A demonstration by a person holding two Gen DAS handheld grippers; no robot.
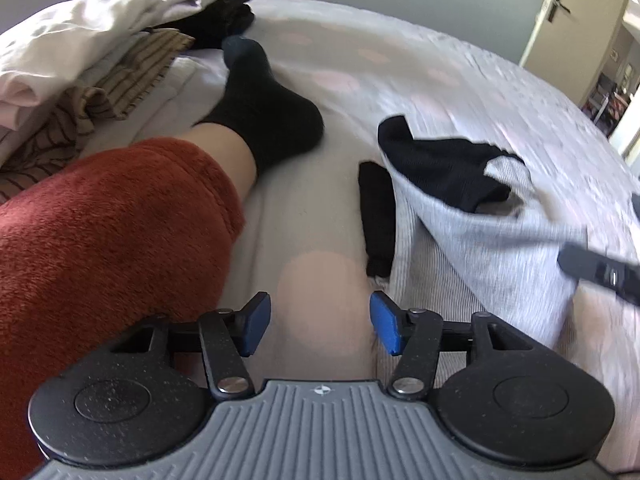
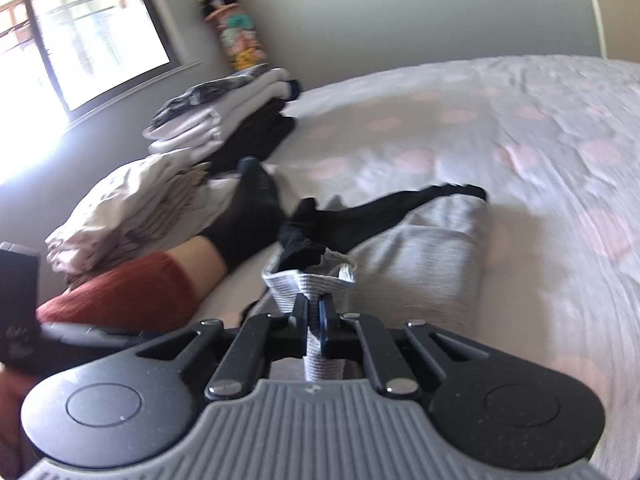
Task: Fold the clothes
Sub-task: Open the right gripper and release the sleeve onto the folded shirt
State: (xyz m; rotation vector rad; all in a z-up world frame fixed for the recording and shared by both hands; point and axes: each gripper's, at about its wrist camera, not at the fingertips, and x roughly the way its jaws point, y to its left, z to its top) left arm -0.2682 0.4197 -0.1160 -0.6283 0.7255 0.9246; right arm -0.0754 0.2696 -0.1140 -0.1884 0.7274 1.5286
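Observation:
A grey ribbed garment [image 1: 492, 256] with black trim [image 1: 448, 172] lies bunched on the bedspread, right of centre in the left wrist view. My left gripper [image 1: 320, 320] hovers over bare bedspread just left of the garment's edge, its blue pads [image 1: 256, 320] apart with nothing between them. In the right wrist view my right gripper [image 2: 314, 312] is shut on a fold of the grey garment [image 2: 420, 256], the cloth pinched between the fingers and raised into a peak. Black fabric [image 2: 360, 216] of the same garment trails away behind. A finger of the right gripper [image 1: 596, 270] shows at the right edge.
A person's leg in red fleece [image 1: 100, 240] with a black sock [image 1: 264, 116] rests on the bed at left. Stacks of folded clothes [image 1: 120, 20] lie beyond it. The pink-dotted bedspread [image 1: 400, 64] stretches away. A door [image 1: 560, 12] and a window [image 2: 80, 32] flank the room.

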